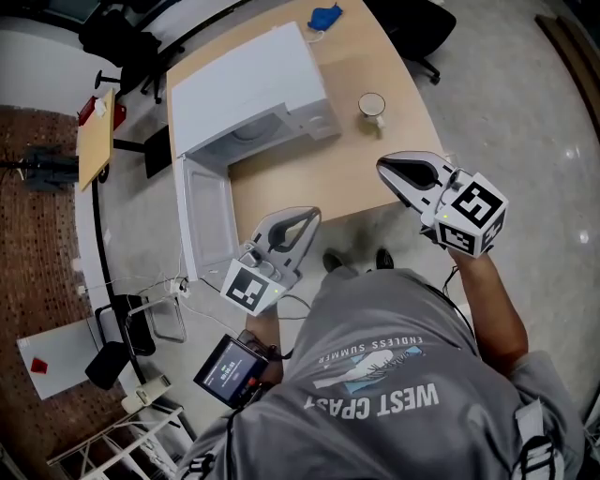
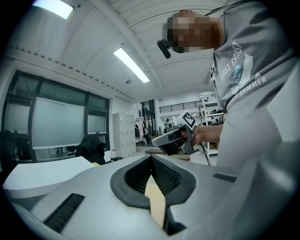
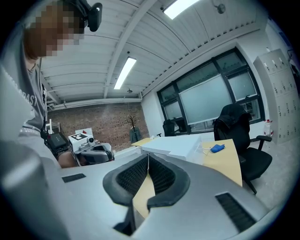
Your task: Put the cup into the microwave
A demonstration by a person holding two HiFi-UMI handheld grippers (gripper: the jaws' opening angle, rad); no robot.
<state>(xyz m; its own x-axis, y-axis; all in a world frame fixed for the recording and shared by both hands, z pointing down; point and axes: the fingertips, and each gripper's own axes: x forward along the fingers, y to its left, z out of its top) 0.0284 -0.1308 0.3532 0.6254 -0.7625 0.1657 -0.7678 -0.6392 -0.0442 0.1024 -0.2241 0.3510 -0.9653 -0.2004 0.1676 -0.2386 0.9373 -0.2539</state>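
A white cup stands on the wooden table, to the right of the white microwave. The microwave's door hangs open past the table's near edge, and its cavity shows a turntable. My left gripper is at the table's near edge beside the open door, jaws shut with nothing in them. My right gripper hovers over the near right of the table, short of the cup, also shut and holding nothing. The cup does not show in either gripper view.
A blue object lies at the table's far end. Black office chairs stand beyond the table. A small stand and cables are on the floor at the left. A handheld screen hangs at the person's waist.
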